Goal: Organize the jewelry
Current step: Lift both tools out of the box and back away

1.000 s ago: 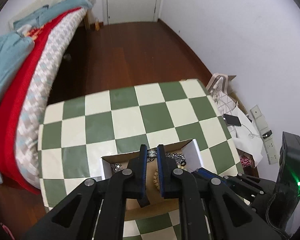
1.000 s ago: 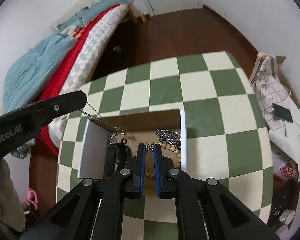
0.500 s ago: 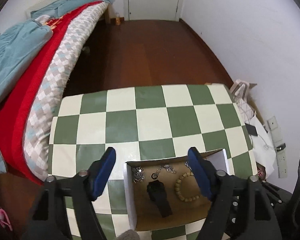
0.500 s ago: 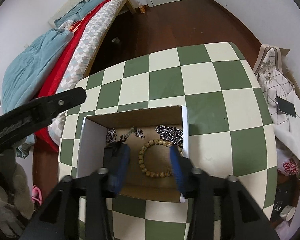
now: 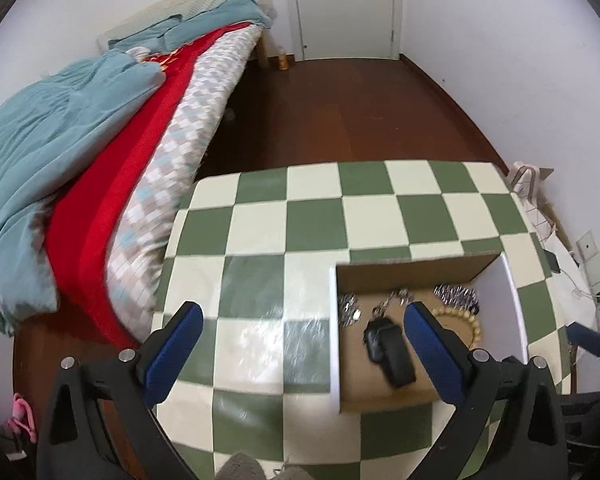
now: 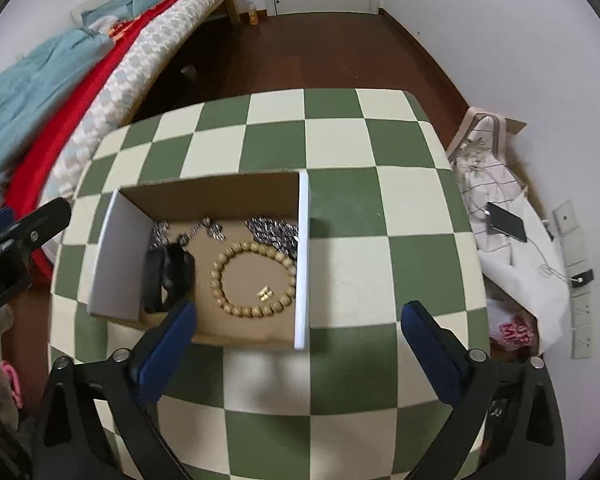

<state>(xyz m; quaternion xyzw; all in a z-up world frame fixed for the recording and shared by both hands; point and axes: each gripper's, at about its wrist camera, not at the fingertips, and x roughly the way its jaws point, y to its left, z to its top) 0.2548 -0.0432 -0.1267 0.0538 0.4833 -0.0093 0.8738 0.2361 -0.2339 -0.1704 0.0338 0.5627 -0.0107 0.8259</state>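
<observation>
Both grippers are hanging over the checkered table [image 6: 340, 272] w/ jaws spread wide, nothing between them. Left gripper [image 5: 300, 332] is sitting above the table's near-left part; its right finger [image 5: 432, 348] is overlapping the near-left corner of the box [image 5: 334, 320] in the left wrist view, its left finger is over bare table. Right gripper [image 6: 296, 336] is hovering near the box's [image 6: 303, 260] near-right corner; left finger [image 6: 168, 344] is overlapping the box's front edge, right finger is over table to the right of the box.

Jewelry is all lying inside the open cardboard box, which is resting on the table. Bead bracelet [image 6: 254, 278] is lying flat as a ring at centre-right of the box floor, w/ a small gold piece [image 6: 265, 293] inside the ring. Black watch [image 6: 168, 276] is lying to the left of the beads, near the left wall. Silver chains [image 6: 274, 232] are bunched along the back wall, one heap at the right, thinner bits [image 6: 188, 232] at back-left, just behind the watch. In the left wrist view the watch [image 5: 388, 350] is looking blurred.

Beside the table: bed [image 5: 100, 152] to the left, bag [image 6: 484, 152] and phone [image 6: 506, 222] to the right by the wall.
</observation>
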